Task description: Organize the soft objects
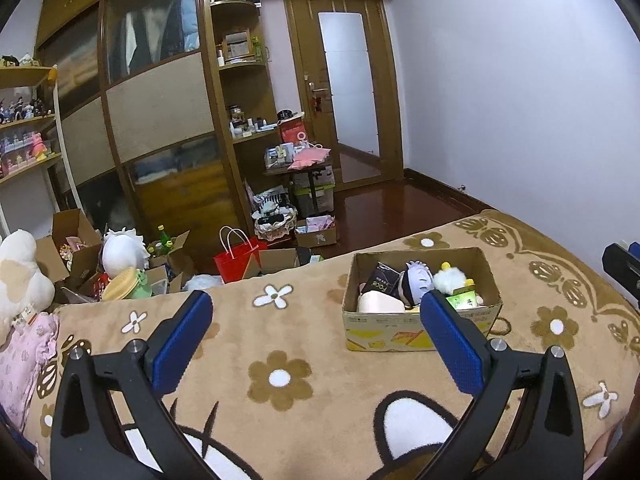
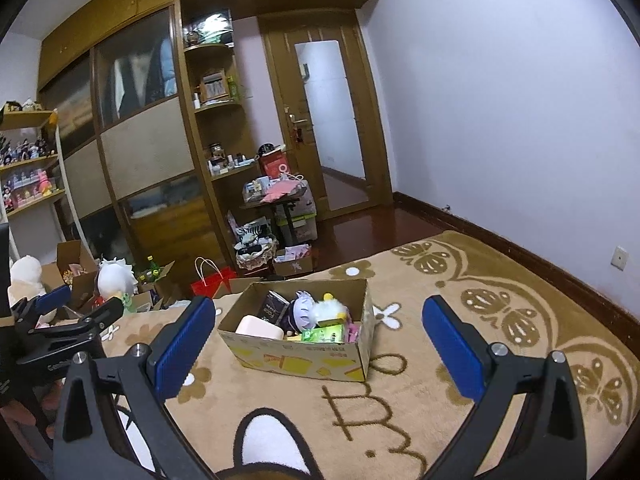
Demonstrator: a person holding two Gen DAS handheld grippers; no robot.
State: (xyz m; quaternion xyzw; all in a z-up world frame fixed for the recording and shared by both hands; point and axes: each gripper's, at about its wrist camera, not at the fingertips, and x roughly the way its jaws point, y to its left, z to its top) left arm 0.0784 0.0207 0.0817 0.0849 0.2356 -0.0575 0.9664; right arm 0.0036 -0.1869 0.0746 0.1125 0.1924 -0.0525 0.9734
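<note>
Far left, off the bed: pink cloth [image 1: 24, 364] and cream plush [image 1: 20, 276] sit unsorted, so my guess is they're what's left. Left tool [image 1: 316, 316]: spread wide, nothing between the pads, hovering over the blanket [image 1: 280, 412]. Cardboard box [image 1: 384, 326] sits on the bed just ahead; it already holds a purple-haired doll [image 1: 418, 280], a white fluffy toy [image 1: 450, 278], a peach pad and packets. Right tool [image 2: 316, 316]: released too, empty, box in front. Looks mostly done.
</note>
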